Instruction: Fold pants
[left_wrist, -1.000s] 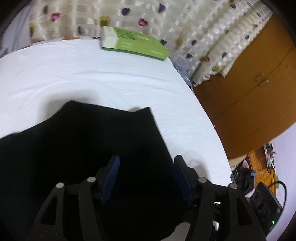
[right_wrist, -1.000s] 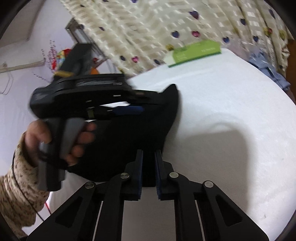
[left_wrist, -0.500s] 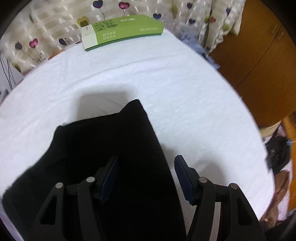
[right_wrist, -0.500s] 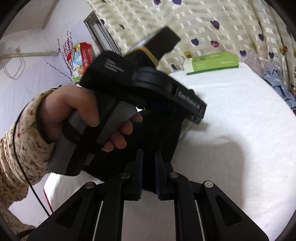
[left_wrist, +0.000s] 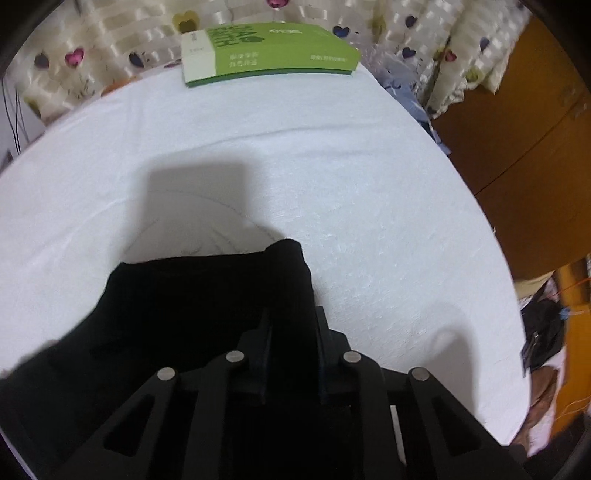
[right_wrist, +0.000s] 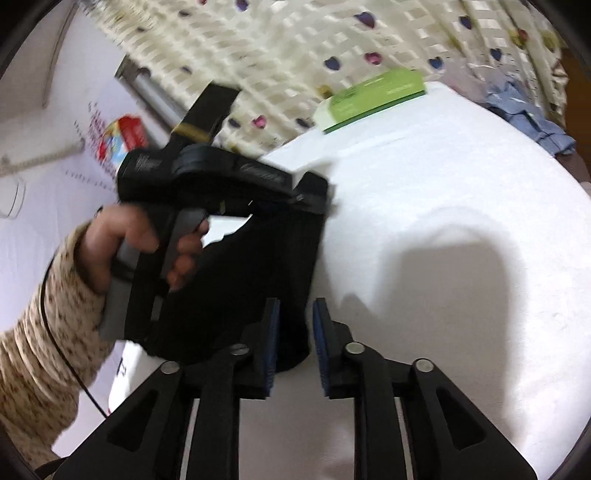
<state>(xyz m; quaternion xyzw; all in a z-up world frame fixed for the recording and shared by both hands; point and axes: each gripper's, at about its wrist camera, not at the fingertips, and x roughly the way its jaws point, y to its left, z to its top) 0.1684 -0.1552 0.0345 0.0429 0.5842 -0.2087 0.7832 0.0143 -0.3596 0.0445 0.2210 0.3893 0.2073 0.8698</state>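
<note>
White sheeting covers the bench (left_wrist: 369, 206); a green box (left_wrist: 269, 51) lies far beyond the fingers. Black pants (left_wrist: 207, 295) lie bunched between both grippers. Left gripper (left_wrist: 291, 332): fingers clamped on the fabric edge. Right gripper (right_wrist: 293, 332): fingers apart, fabric between them, unclamped. Judged step: mid-fold carry. Next move requires laying the fabric flat. Fold lines are indistinguishable; motion blur obscures the hand (right_wrist: 147, 240).

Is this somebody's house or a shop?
Most likely a room in a home: heart-patterned curtains, a wooden wardrobe, and black pants on a white-covered table.
</note>
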